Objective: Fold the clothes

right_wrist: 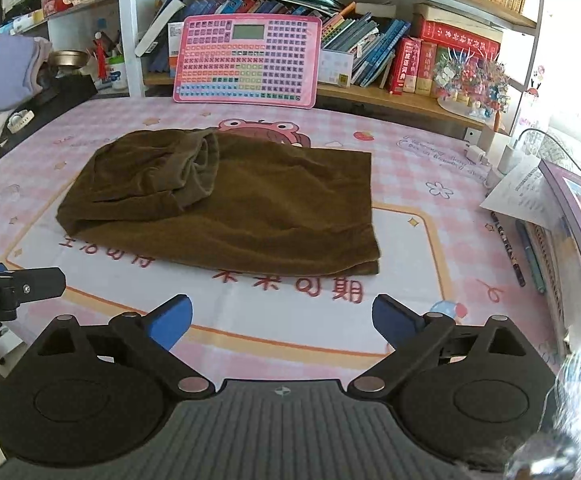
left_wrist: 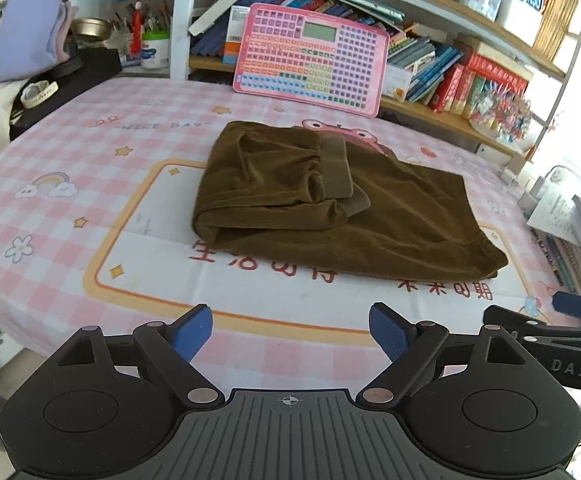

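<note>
A brown velvety garment [left_wrist: 330, 204] [right_wrist: 230, 200] lies folded on the pink checked tablecloth [left_wrist: 90, 208] [right_wrist: 430, 208], its elastic waistband turned over onto the top left part. My left gripper [left_wrist: 290, 336] hovers open near the table's front edge, short of the garment, with nothing between its blue pads [left_wrist: 192, 334]. To its right my right gripper [right_wrist: 282, 324] is also open and empty, level with the garment's near right corner. Each gripper shows at the edge of the other's view, the right one [left_wrist: 550, 320] and the left one [right_wrist: 10, 284].
A pink keyboard toy [left_wrist: 310, 58] [right_wrist: 246, 62] leans on the bookshelf behind the table. Books, papers and pens [right_wrist: 550, 232] crowd the right edge. Folded lilac cloth [left_wrist: 26, 36] and a black box [left_wrist: 58, 84] sit at the far left.
</note>
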